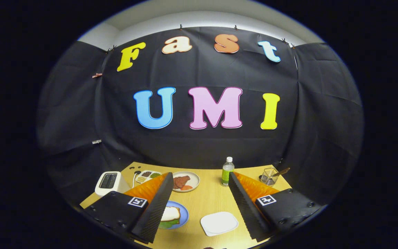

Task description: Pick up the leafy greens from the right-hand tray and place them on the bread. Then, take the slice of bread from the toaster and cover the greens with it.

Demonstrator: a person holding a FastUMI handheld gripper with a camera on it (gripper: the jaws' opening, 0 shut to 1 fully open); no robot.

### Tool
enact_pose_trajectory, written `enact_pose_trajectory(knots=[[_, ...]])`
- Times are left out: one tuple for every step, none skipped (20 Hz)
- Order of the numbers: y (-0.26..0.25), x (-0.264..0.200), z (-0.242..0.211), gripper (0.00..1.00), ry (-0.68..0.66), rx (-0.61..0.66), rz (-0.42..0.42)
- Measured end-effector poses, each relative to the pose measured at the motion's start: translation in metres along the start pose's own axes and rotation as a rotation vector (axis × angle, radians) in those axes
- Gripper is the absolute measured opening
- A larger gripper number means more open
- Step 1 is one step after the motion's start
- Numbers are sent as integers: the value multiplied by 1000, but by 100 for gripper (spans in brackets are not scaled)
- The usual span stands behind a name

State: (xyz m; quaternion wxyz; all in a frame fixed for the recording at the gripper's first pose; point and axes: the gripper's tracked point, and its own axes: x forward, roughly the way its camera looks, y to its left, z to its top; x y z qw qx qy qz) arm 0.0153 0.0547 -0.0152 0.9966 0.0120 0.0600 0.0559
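Note:
My gripper (200, 174) is held above the wooden table (212, 200), open, with nothing between its widely spread fingers. A blue plate (184, 215) sits by the left finger, which partly covers it. On the plate a slice of bread (170, 213) lies over leafy greens (167, 224), whose green edge shows beneath it. The white toaster (108, 182) stands at the table's left corner, beyond the left finger, with its slot dark. A bare white tray (219, 223) lies between the fingers, nearer the right one.
A plate with meat and a red slice (184, 181) sits just ahead of the left fingertip, a divided dish of grains (147, 175) beside it. A green bottle (227, 172) stands by the right fingertip. A wire basket with a utensil (269, 175) is at the far right.

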Motion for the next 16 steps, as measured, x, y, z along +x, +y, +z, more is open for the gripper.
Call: enact_pose_trajectory(knots=[[-2, -2, 3, 99, -10, 0, -3], [-4, -4, 6, 99, -17, 3, -7], [-5, -5, 9, 99, -21, 10, -9], [-6, -7, 9, 99, -24, 17, -10], [-6, -6, 8, 99, -18, 19, -10], [-7, -5, 6, 99, -14, 18, -12], [-9, -4, 4, 99, -8, 15, -16], [-10, -2, 4, 99, -4, 16, -16], [-8, -1, 4, 99, -3, 19, -15], [-7, 0, 5, 99, -5, 20, -10], [-6, 1, 6, 99, -8, 20, -7], [-6, 2, 7, 99, -7, 18, -7], [-5, 4, 6, 99, -4, 17, -5], [-4, 4, 7, 99, -1, 16, -3], [-3, 7, 7, 99, 1, 18, 0], [-1, 9, 7, 99, 2, 19, 5]])
